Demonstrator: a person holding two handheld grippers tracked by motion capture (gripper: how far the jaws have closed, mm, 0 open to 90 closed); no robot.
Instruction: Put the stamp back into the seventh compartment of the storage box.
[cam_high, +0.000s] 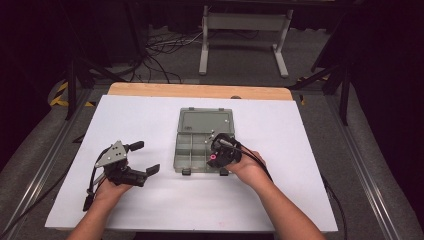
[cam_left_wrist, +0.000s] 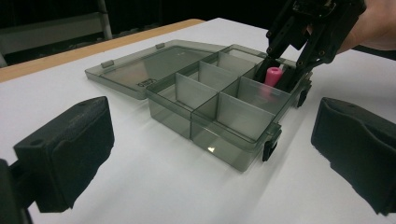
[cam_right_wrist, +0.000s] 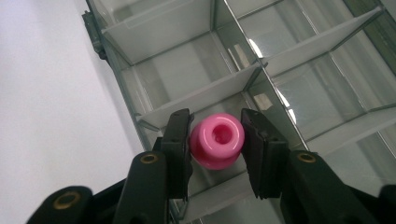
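Note:
A grey see-through compartment box (cam_high: 184, 150) lies open on the white table sheet, its lid (cam_high: 206, 121) flat behind it. My right gripper (cam_high: 216, 154) points down into the box's near right compartment and is shut on a small pink knob (cam_right_wrist: 217, 140) with a hollow centre; both pads touch its sides. In the left gripper view the pink knob (cam_left_wrist: 273, 75) sits low between the right gripper's (cam_left_wrist: 276, 81) black jaws, inside the compartment walls. My left gripper (cam_high: 145, 158) rests on the sheet left of the box, open with nothing between its jaws, and faces the box (cam_left_wrist: 219, 116).
The other compartments (cam_right_wrist: 187, 70) of the box look bare. The white sheet (cam_high: 280, 190) covers a wooden table whose far edge (cam_high: 200, 91) shows. Cables and a white stand (cam_high: 245, 30) are on the floor beyond the table.

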